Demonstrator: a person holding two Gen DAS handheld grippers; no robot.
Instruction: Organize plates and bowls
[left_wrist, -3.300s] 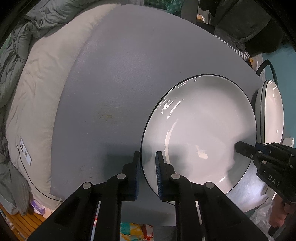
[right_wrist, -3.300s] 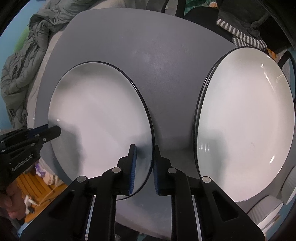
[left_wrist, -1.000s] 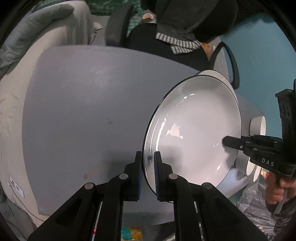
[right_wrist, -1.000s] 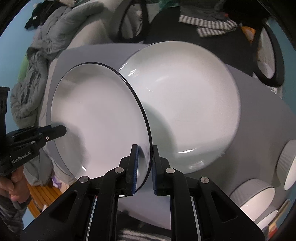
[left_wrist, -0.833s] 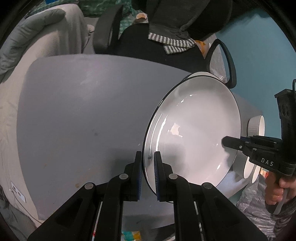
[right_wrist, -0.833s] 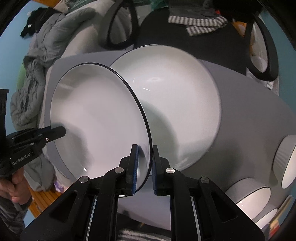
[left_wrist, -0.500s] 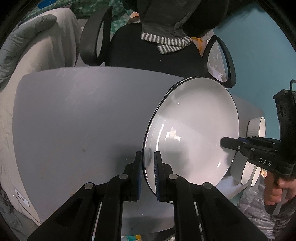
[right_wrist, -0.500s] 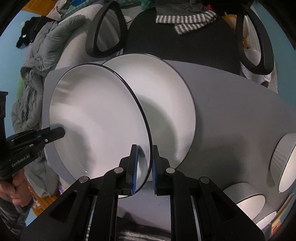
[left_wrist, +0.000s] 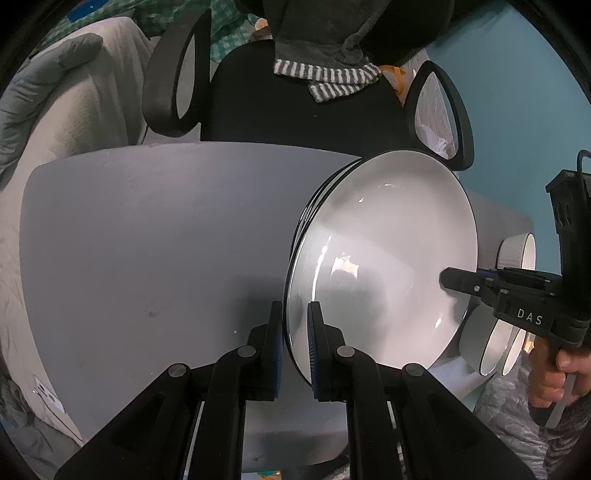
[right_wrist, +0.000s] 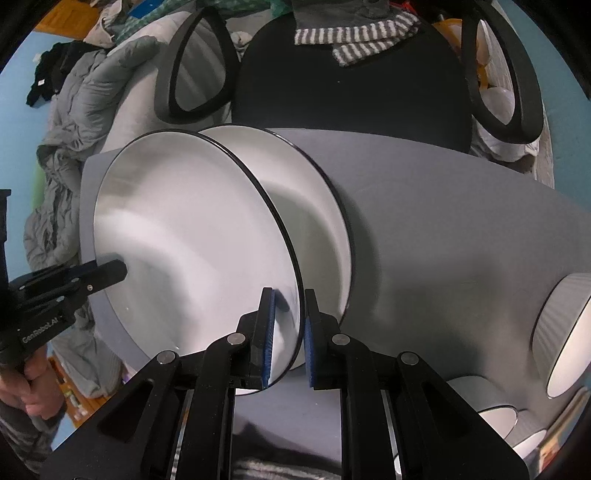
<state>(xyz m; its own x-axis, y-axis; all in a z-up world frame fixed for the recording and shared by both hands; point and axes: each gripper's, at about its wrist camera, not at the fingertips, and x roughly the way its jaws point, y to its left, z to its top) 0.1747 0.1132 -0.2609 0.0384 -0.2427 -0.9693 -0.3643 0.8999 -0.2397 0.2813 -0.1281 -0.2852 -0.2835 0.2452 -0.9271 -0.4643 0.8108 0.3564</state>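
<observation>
A white plate with a black rim (left_wrist: 380, 266) (right_wrist: 192, 251) hangs tilted over the grey table (left_wrist: 147, 240) (right_wrist: 443, 221), held at opposite edges. My left gripper (left_wrist: 295, 332) (right_wrist: 118, 271) is shut on its left rim. My right gripper (right_wrist: 288, 332) (left_wrist: 448, 278) is shut on its right rim. Under the held plate lies a stack of similar plates (right_wrist: 314, 221); only their dark edges (left_wrist: 314, 199) show in the left wrist view. The held plate covers most of the stack.
White ribbed bowls (right_wrist: 565, 332) (left_wrist: 517, 254) stand at the table's right end, with more (right_wrist: 491, 413) nearer the front edge. A black office chair (left_wrist: 295, 110) (right_wrist: 351, 74) with a striped cloth stands behind the table. Grey bedding (right_wrist: 74, 110) lies to the left.
Both grippers have carried the plate to the right across the table, and it now overlaps most of the stack. Both grips have held.
</observation>
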